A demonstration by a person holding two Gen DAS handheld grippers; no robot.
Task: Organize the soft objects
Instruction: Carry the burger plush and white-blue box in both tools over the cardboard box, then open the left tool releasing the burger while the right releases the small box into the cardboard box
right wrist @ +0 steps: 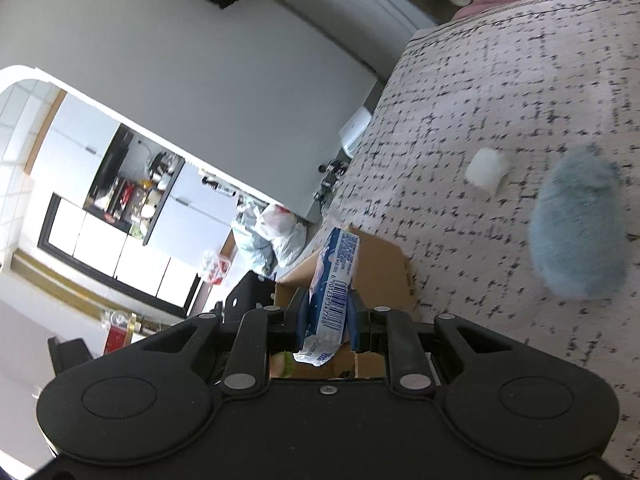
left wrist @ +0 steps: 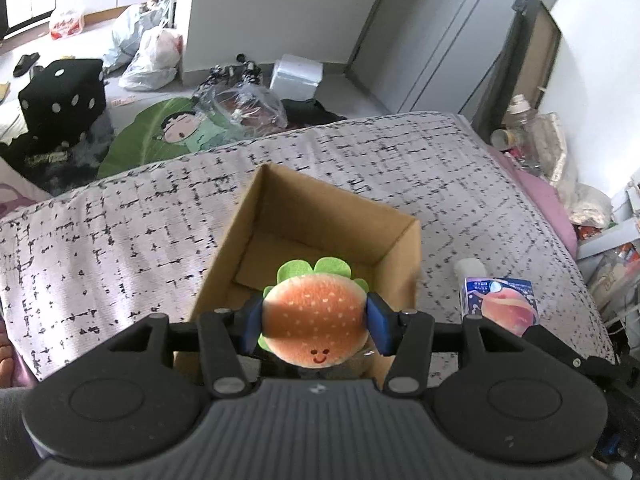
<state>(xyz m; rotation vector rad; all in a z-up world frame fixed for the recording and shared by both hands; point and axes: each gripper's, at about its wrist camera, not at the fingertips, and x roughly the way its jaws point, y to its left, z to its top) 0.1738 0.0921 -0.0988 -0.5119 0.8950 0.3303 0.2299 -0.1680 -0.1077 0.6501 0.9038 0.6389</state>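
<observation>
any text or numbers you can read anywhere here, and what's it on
"6 901236 34..." partly legible barcode digits, on the tissue pack in the right gripper.
Small print on that pack: blurred.
Print on the same pack, left wrist view: too small.
Hamburger plush: a drawn smile, no text.

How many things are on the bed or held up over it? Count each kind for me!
Burger plush toy: 1
Blue tissue pack: 1
White fluffy puff: 1
Blue-grey furry toy: 1
Cardboard box: 1
Total: 5
</observation>
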